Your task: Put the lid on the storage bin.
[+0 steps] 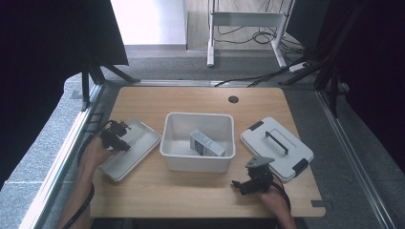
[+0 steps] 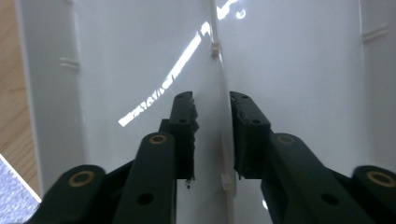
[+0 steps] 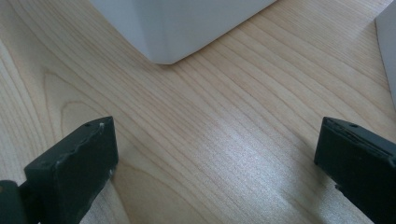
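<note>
1. Since the left gripper (image 1: 117, 136) works on the white tray (image 1: 136, 152), start there. The tray lies at the table's (image 1: 191, 195) left edge, skewed to it, with one corner near the front-left corner.
2. Along the left gripper view, the jaws straddle a thin upright rib (image 2: 223, 140) inside the tray. They are narrowed but not clamped: one pad (image 2: 240, 116) sits at the rib, while the other pad (image 2: 191, 116) shows a sliver of gap.
3. Risk: the bite is off-centre. If the jaws close like this, the near pad likely shoves the rib sideways first, so the tray skids or twists on the wood.
4. Risk: the rib is thin, glossy plastic. A grip on it alone may slip or flex, and a lift from one point near an end probably tips the far end down.
5. Risk: the tray sits just beside the white bin (image 1: 165, 143) at table centre. A swing on lift could knock the bin wall and jolt the small box (image 1: 206, 142) lying tilted inside.
6. Risk: with the tray so near the left edge, a push outward could run it off the table.
7. Right gripper (image 1: 239, 185) hangs over bare wood near the front edge, jaws wide apart with nothing between them. It isn't bracing anything, so nothing steadies the bin.
8. The handled lid (image 1: 277, 148) lies at the right edge, well apart from the tray. Low risk there.
</note>
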Available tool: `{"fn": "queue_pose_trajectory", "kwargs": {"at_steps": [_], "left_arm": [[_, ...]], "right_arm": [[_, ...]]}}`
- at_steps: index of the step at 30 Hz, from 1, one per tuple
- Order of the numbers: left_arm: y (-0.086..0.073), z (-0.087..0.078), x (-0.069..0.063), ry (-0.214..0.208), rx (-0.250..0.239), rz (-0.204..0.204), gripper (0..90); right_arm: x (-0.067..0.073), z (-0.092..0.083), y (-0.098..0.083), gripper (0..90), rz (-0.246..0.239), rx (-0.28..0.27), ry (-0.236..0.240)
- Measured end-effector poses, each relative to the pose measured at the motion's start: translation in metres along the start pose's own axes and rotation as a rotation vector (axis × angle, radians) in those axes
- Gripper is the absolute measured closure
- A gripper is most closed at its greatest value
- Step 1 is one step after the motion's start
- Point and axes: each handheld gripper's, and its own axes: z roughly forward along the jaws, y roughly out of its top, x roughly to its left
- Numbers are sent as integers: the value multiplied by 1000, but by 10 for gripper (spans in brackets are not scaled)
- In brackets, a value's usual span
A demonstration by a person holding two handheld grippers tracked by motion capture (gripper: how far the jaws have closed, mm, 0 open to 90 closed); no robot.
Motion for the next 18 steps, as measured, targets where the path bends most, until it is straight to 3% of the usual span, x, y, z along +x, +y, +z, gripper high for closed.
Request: {"fn": "queue_pose_trajectory", "kwargs": {"at_steps": [3, 6, 10, 12, 15, 18], "left_arm": [[5, -1, -3, -3, 32, 22, 858], [8, -1, -4, 2, 47, 25, 879], [10, -4, -5, 14, 35, 50, 892], [10, -8, -3, -1, 21, 63, 892], [10, -20, -1, -28, -1, 103, 892], [9, -34, 1, -27, -7, 138, 892]], "right_arm": [[0, 0, 0, 0, 0, 0, 0], [0, 0, 0, 0, 0, 0, 0], [0, 0, 0, 0, 0, 0, 0], [0, 0, 0, 0, 0, 0, 0], [0, 0, 0, 0, 0, 0, 0], [0, 0, 0, 0, -1, 2, -1]]}}
